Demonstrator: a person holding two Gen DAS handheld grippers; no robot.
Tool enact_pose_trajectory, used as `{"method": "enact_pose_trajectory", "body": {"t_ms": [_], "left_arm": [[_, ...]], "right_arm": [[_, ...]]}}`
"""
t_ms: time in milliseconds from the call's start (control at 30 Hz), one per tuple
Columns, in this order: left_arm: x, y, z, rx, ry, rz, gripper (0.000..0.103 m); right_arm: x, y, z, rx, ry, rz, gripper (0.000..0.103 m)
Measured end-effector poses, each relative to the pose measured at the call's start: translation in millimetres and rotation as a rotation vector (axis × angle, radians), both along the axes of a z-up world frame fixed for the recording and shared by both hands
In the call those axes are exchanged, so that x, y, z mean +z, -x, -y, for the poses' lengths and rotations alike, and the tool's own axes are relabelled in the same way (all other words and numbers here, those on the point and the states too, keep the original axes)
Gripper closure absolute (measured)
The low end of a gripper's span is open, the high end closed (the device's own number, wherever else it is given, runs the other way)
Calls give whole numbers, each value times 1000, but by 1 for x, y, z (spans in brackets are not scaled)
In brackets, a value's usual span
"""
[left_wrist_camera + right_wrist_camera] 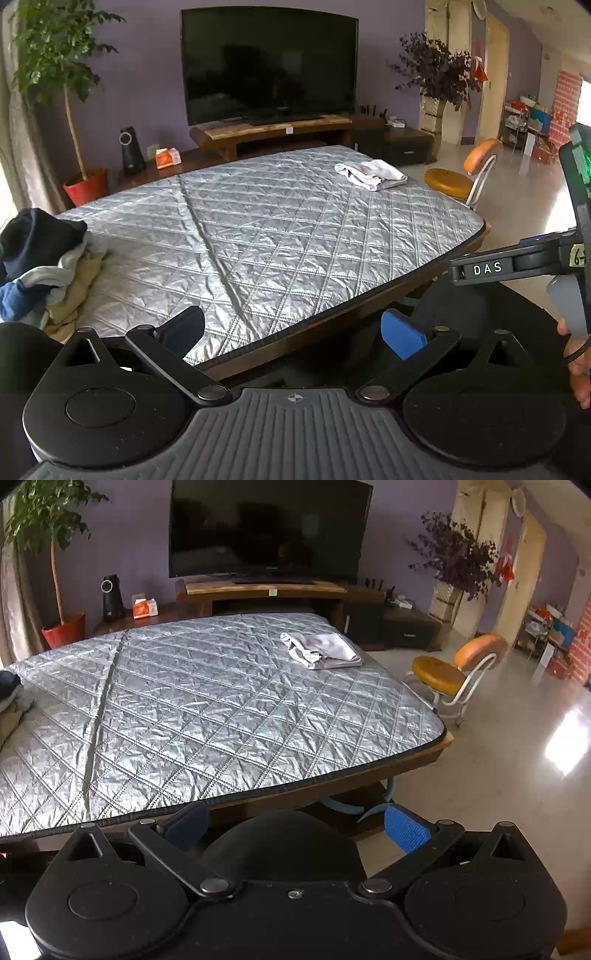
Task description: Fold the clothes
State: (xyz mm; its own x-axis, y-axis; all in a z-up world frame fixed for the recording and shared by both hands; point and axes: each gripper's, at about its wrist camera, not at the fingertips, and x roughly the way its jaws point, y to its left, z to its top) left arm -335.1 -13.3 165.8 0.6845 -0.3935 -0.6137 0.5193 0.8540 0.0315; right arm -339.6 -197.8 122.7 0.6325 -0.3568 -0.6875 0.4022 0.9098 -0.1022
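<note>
Tongs on both sides stood open and empty, held back off the near edge of the table. Left tongs showed a dark pad and a blue pad spread wide with nothing between; right tongs the same.

Unfolded clothes pile lay at the left end of the table on the silver quilted cover: a dark navy piece on top, grey, blue and tan cloth beneath, all crumpled. It lay forward and to the left of the left tongs, near them. In the right wrist view only a sliver of the pile showed at the far left edge, well apart from the right tongs.

White-grey garment, roughly folded, sat at the far right part of the table, well apart from both tongs, its long axis running roughly left to right across the table.

Judgement: the pile was the next source, and the left hand was the nearer one; the reach would go leftward. Middle of the cover lay bare for spreading.

Orange chair stood off the table's right side.
</note>
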Motion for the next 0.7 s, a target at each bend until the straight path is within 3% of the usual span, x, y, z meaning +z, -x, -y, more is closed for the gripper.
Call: {"method": "enact_pose_trajectory", "body": {"t_ms": [700], "left_arm": [[-3,-4,1,9,-20,-13,0]], "right_arm": [[-3,-3,1,14,11,-26,1]]}}
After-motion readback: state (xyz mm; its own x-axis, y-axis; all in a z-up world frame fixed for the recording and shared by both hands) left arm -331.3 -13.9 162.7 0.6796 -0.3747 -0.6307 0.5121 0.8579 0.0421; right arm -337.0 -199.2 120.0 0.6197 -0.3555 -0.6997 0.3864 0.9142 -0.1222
